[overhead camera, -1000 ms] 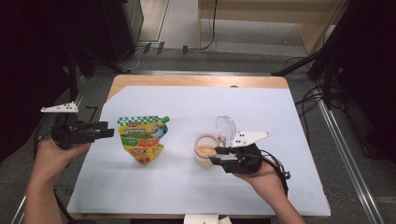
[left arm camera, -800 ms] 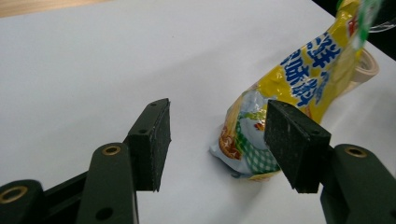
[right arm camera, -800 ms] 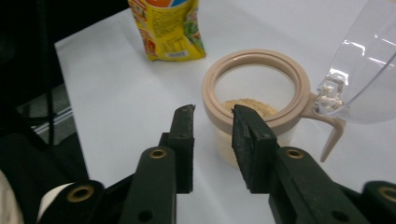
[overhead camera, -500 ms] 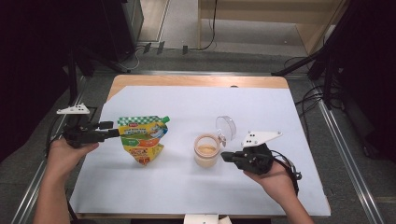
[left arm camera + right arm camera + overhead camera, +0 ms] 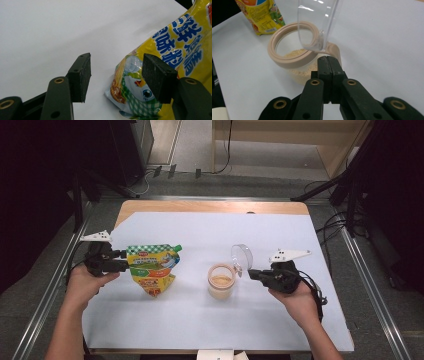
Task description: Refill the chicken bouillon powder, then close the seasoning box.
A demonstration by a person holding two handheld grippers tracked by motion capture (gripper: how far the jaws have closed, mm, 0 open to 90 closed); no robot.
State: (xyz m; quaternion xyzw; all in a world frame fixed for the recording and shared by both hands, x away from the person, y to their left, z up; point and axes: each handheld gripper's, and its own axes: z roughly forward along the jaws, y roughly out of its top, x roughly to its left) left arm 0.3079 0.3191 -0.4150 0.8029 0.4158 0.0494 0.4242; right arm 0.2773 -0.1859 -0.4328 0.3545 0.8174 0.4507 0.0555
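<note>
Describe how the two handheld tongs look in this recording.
Both tongs, left and right, are black, each with two flat rectangular pads on arms with brass-coloured rivets. A pale three-cornered plate tops each, and a black cable trails from each. The person's forearms are bare, no sleeves visible.

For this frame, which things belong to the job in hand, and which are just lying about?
In the job:
- yellow and green printed refill pouch
- clear plastic jar with beige rim, hinged lid open, pale powder inside
- left hand-held gripper, open beside the pouch
- right hand-held gripper, shut

Lying about:
- white table cover
- cables on the floor
</note>
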